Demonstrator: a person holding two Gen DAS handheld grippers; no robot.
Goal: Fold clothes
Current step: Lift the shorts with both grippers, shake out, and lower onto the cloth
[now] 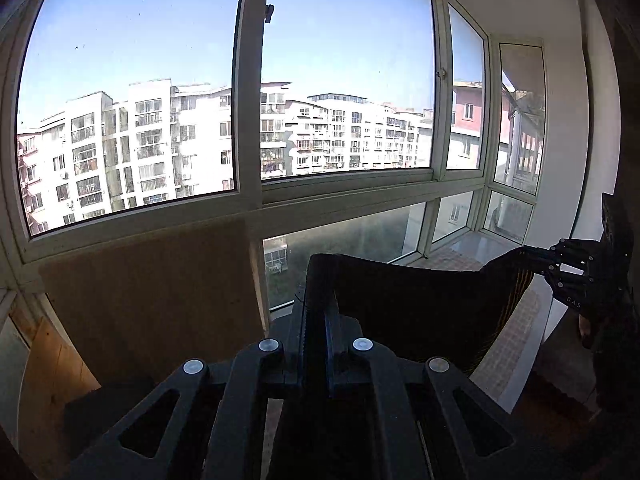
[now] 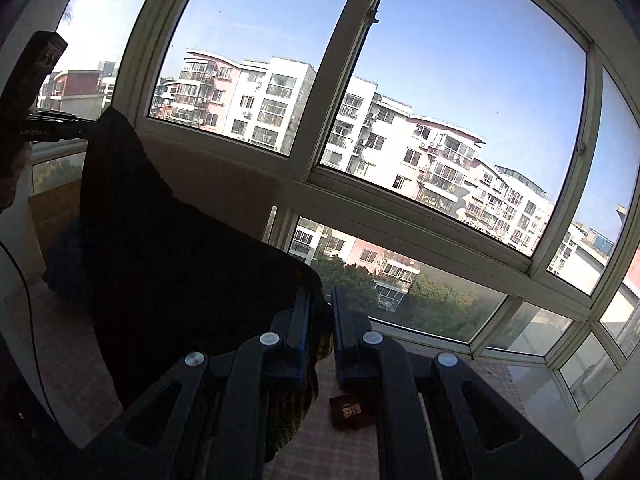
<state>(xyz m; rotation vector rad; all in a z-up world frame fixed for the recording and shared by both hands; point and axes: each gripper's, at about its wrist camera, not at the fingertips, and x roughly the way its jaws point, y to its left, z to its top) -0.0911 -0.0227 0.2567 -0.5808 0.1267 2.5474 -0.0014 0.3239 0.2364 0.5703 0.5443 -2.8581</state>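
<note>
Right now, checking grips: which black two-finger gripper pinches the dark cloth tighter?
Left gripper: fingers nearly meet on the dark cloth; right gripper's show a gap.

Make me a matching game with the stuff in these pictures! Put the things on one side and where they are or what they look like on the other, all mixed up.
Things:
1. dark garment
2. left gripper
3. small brown box
4. wooden board

Places or states:
A. leaning under the window
B. lying on the checked surface
C. held up in the air between both grippers
D. shut on one corner of the cloth

Pairs: 1-C, 2-D, 3-B, 4-A

The right gripper pinches the garment's other corner.
</note>
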